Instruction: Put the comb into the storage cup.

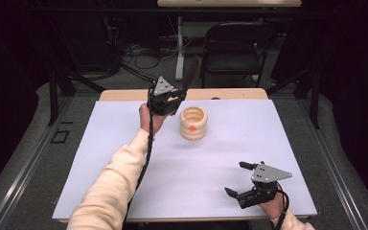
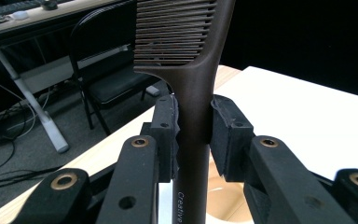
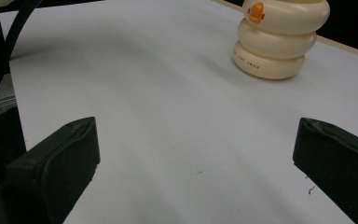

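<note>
A dark brown comb stands upright between the jaws of my left gripper, which is shut on its handle; its teeth point up and to the left. In the high view the left gripper is raised near the far edge of the table, the comb sticking up and away from it. Just right of it a cream ringed holder with a small orange mark stands on the table, also seen as the holder in the right gripper view. My right gripper rests low at the near right, open, with nothing between its jaws.
A white sheet covers the table. A wooden strip runs along the far edge. Behind the table stand a black folding chair and a desk leg with cables on the floor.
</note>
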A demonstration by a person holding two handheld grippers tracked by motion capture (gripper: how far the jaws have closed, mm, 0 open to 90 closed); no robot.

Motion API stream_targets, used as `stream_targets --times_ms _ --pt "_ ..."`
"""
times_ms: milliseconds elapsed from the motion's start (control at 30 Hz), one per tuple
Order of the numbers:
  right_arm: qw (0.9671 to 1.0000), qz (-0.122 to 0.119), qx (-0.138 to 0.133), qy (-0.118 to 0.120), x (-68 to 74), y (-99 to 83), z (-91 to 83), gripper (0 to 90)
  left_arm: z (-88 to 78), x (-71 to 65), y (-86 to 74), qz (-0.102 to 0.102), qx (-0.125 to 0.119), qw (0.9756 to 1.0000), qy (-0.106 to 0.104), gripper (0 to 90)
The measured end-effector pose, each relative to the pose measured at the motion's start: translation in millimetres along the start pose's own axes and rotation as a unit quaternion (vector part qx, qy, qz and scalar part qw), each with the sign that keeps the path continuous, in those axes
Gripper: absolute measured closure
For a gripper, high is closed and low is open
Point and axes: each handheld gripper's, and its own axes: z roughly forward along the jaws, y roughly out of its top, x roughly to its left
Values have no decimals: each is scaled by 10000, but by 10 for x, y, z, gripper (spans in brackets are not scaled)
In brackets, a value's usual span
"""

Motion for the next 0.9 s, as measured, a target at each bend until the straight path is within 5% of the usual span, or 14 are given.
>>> stream_targets --times_ms 900 --pt "10000 14 -6 11 3 0 -3 1 230 -110 83 -116 -272 9995 -109 723"
